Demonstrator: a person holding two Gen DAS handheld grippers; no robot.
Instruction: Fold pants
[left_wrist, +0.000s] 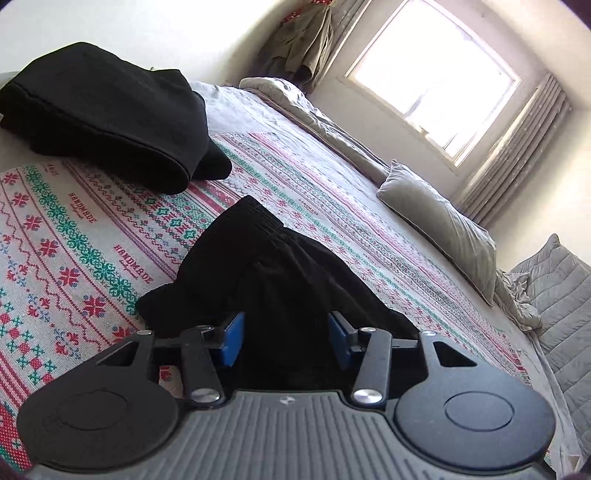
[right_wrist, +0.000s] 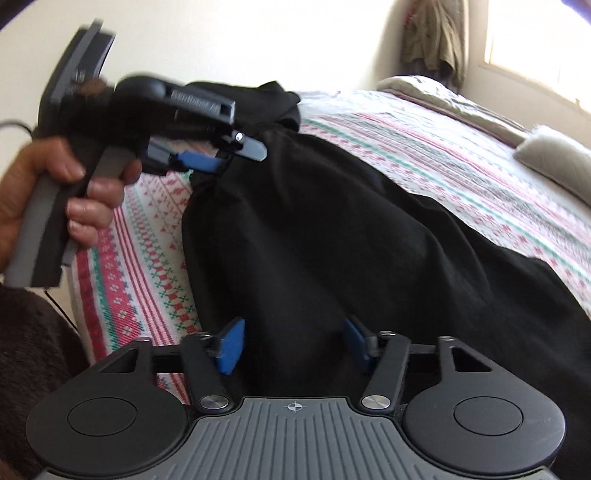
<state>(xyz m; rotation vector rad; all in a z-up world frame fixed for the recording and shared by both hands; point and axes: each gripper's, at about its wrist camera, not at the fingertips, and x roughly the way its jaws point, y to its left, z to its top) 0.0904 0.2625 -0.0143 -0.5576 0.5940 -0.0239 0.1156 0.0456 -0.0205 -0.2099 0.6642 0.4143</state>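
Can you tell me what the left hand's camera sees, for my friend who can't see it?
The left gripper has crumpled black fabric pants between its blue fingers, on a bed with a red-and-green patterned bedspread. Another folded black garment lies further back, with a grey pillow under a bright window.

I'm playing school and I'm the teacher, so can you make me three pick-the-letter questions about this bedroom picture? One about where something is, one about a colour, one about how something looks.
1. Where is the second black garment?
A. on the bed
B. on the floor
C. on the windowsill

2. What colour are the finger pads?
A. yellow
B. blue
C. white

3. How do the black pants look?
A. folded into a neat square
B. on a hanger
C. spread out and rumpled

Answers: 1 A, it lies on the patterned cover; 2 B, both pads show blue; 3 C, wrinkled cloth sprawls across the bed.
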